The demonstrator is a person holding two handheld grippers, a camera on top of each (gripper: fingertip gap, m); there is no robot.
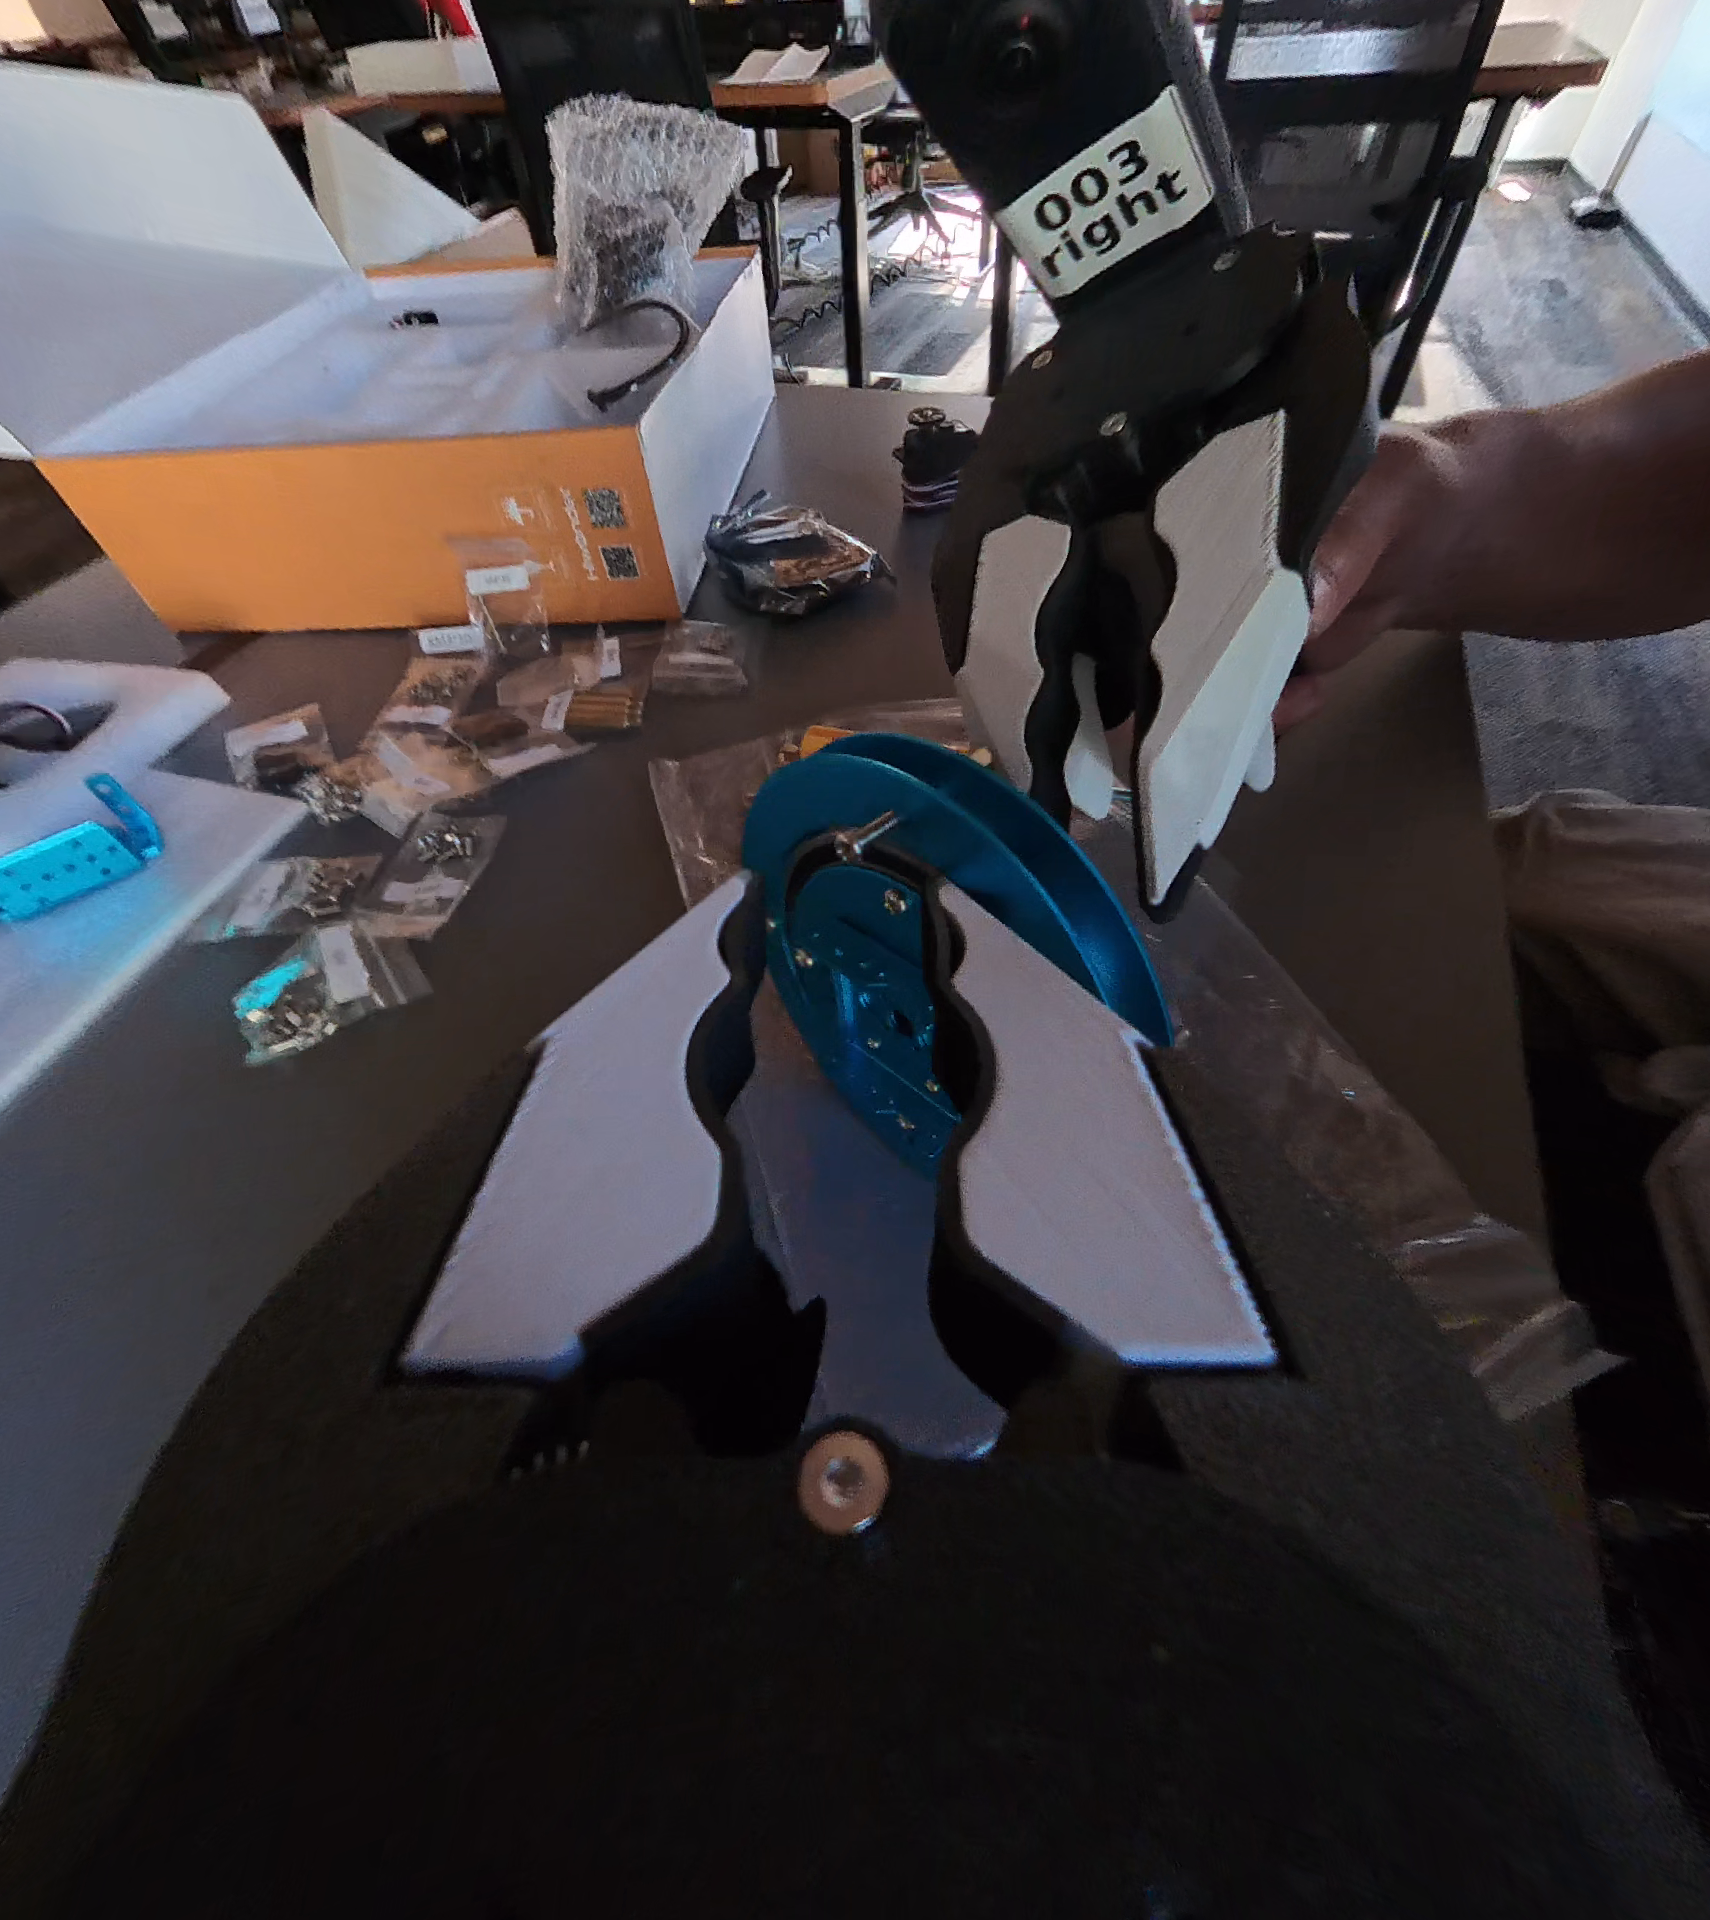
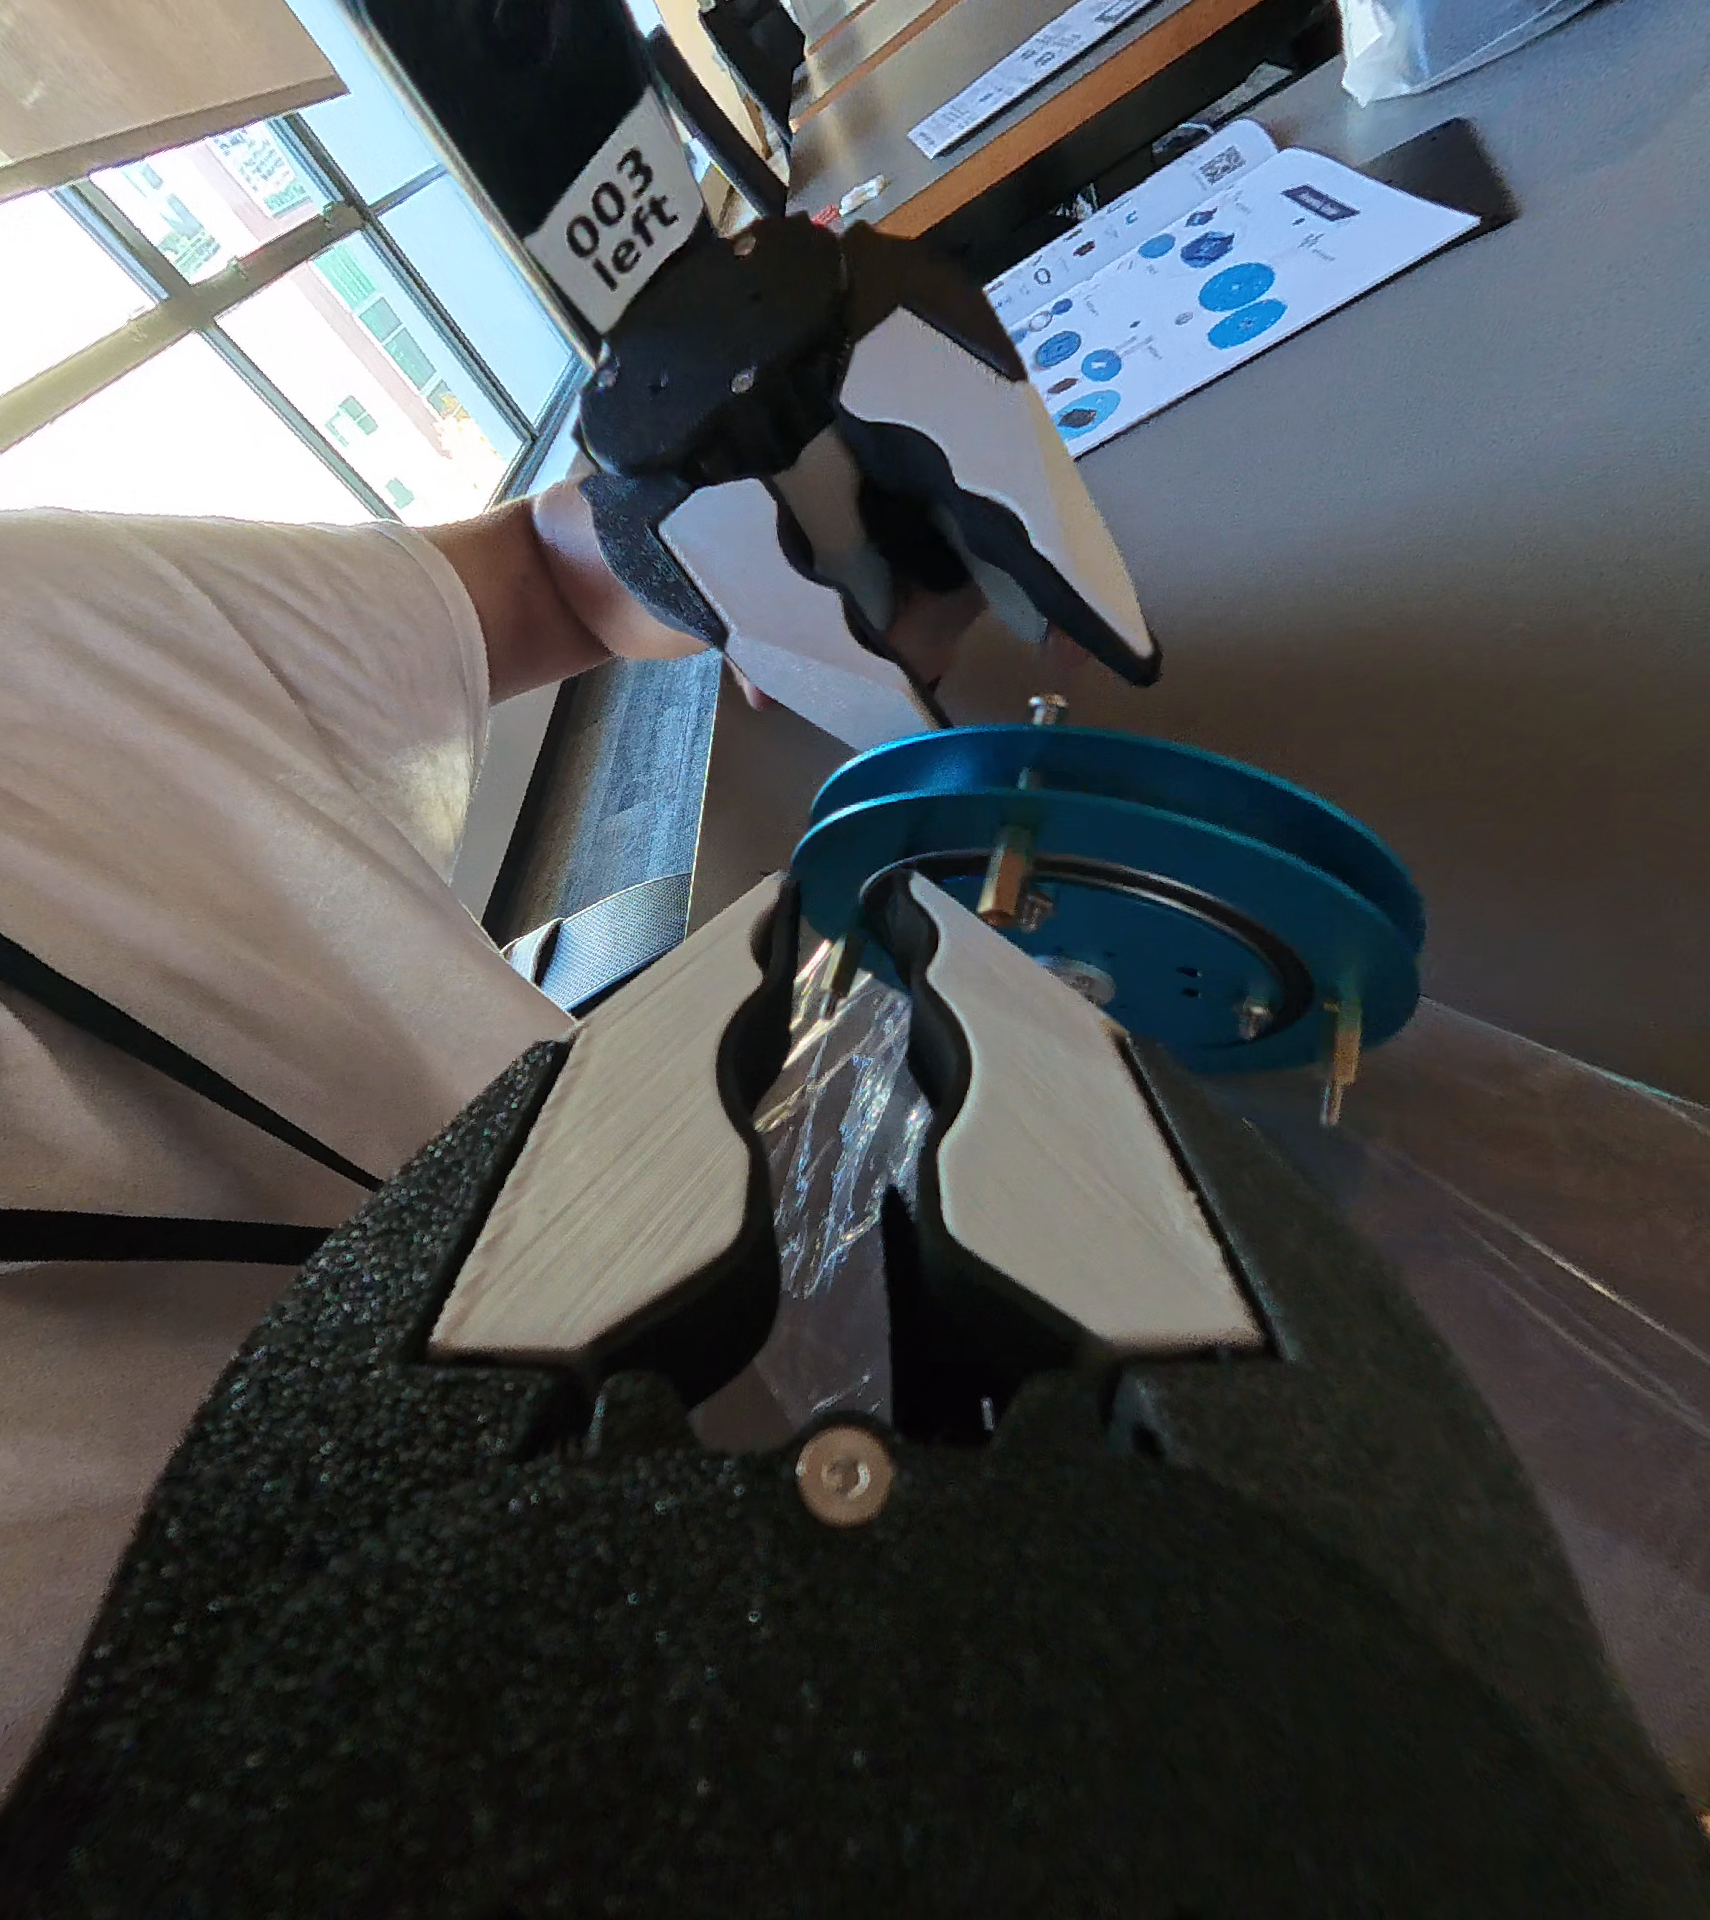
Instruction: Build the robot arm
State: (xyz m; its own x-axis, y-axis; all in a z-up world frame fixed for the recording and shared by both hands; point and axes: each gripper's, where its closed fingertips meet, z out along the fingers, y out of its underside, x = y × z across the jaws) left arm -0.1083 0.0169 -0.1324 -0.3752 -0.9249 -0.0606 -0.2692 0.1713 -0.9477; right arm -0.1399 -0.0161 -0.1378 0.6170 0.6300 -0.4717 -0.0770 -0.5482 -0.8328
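A blue metal assembly of two discs joined by brass standoffs is held tilted above the dark table. It carries a blue bracket and a protruding screw. My left gripper is open, and the bracket and screw lie between its fingers. My right gripper is shut on the rim of the nearer disc, one finger inside the ring and one outside. The right gripper also shows in the left wrist view, and the left gripper shows above the disc in the right wrist view.
An open orange and white box with bubble wrap stands at the back left. Several small bags of hardware lie in front of it. A loose blue bracket sits on white foam. A clear plastic bag lies under the assembly. An instruction sheet lies beyond.
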